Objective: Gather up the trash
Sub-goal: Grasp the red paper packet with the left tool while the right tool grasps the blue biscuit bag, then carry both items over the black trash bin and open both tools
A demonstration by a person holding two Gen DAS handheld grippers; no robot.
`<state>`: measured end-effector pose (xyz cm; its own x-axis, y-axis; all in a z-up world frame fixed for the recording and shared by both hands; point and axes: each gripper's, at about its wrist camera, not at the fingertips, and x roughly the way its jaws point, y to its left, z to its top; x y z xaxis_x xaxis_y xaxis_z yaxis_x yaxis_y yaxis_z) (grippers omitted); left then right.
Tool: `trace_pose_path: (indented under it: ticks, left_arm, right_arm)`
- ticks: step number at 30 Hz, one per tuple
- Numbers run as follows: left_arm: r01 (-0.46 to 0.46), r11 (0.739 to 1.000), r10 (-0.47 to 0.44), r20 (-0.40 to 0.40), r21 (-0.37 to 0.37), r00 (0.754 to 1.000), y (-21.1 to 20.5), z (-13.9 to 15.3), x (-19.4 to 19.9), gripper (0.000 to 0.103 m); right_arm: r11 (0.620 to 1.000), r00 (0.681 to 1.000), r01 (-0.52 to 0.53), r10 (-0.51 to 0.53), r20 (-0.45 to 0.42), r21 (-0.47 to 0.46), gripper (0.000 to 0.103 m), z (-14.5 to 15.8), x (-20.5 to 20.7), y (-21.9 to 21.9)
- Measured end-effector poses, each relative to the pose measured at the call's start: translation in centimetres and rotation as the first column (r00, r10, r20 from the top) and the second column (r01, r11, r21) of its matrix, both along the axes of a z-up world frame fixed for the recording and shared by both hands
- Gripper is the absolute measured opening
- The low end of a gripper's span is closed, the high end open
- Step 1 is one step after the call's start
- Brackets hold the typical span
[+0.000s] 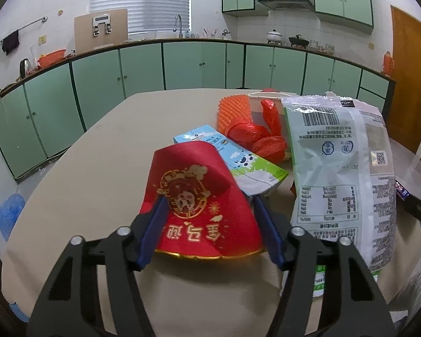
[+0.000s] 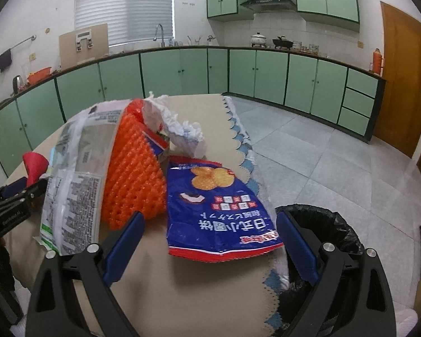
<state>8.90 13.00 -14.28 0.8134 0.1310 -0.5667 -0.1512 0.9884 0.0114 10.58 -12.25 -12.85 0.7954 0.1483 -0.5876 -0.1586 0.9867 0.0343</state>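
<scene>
On a beige table (image 1: 78, 185) in a green-cabinet kitchen, litter lies heaped: a curled red envelope (image 1: 202, 196) of glossy paper stamped with gold, a blue-and-white milk carton (image 1: 238, 163), crumpled red foil wrappers (image 1: 255, 134), an orange knobbly foam net (image 2: 134, 174), a tall pale plastic bag (image 1: 334, 168) printed with a barcode and tables, a flat blue snack bag (image 2: 219, 210) with red edging and pictured crackers, and crushed white paper (image 2: 179, 123). The tablecloth's scalloped blue-and-white edge (image 2: 247, 154) hangs over a grey tiled floor. Behind run a sink tap, a slatted blind, a range hood and a brown door. A bin lined with black plastic (image 2: 336, 230) stands beside the table's edge, at the right gripper's (image 2: 207, 238) side. The left gripper (image 1: 207, 216) has its blue fingers on either side of the red envelope, left one touching its edge, right one at the other edge; whether they press it cannot be told. The right gripper's fingers stand wide apart, holding nothing, with the snack bag's near end between them.
</scene>
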Motion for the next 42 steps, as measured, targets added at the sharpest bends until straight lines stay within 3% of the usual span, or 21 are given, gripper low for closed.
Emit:
trace_pose_path:
  ticks: [2,4,8,12,15,18,30,42]
  left_arm:
    - [-0.002,1.000,0.002,0.005,0.000,1.000,0.2,0.2,-0.1,0.054]
    - [-0.006,1.000,0.006,0.005,0.001,1.000,-0.1,0.1,-0.1,0.050]
    - [-0.008,1.000,0.008,0.010,-0.020,1.000,0.2,0.1,-0.4,0.044]
    - [-0.014,1.000,0.015,0.026,-0.010,1.000,0.1,0.4,-0.7,0.034]
    - [-0.025,1.000,0.025,0.035,0.001,0.999,0.0,0.7,-0.9,0.028]
    - [-0.037,0.999,0.037,0.049,0.000,0.998,0.2,1.1,-1.1,0.022]
    - [-0.055,0.998,0.057,0.084,-0.027,0.995,0.9,3.1,-2.3,0.017]
    - [0.041,0.999,-0.032,0.215,-0.036,0.976,-1.7,8.3,-3.8,0.016]
  right_arm:
    - [1.000,1.000,-0.006,0.006,-0.008,-0.027,0.092,-0.3,0.3,0.4]
    - [0.999,0.999,-0.022,0.021,-0.024,-0.032,0.085,-0.6,0.7,0.6]
    - [0.999,0.997,-0.040,0.039,-0.069,-0.012,0.062,-1.3,1.3,0.3]
    - [0.996,0.993,-0.090,0.088,-0.074,-0.019,0.027,-1.4,1.2,0.6]
    - [0.994,0.993,-0.109,0.108,-0.049,-0.027,0.016,-1.0,0.8,0.9]
    - [0.992,0.992,-0.122,0.121,-0.030,-0.012,0.012,-0.3,0.4,0.9]
    - [0.990,0.991,-0.128,0.126,0.038,0.052,0.005,3.4,-1.3,0.1]
    - [0.987,0.979,-0.143,0.130,0.155,0.076,0.005,8.6,-3.6,-0.5]
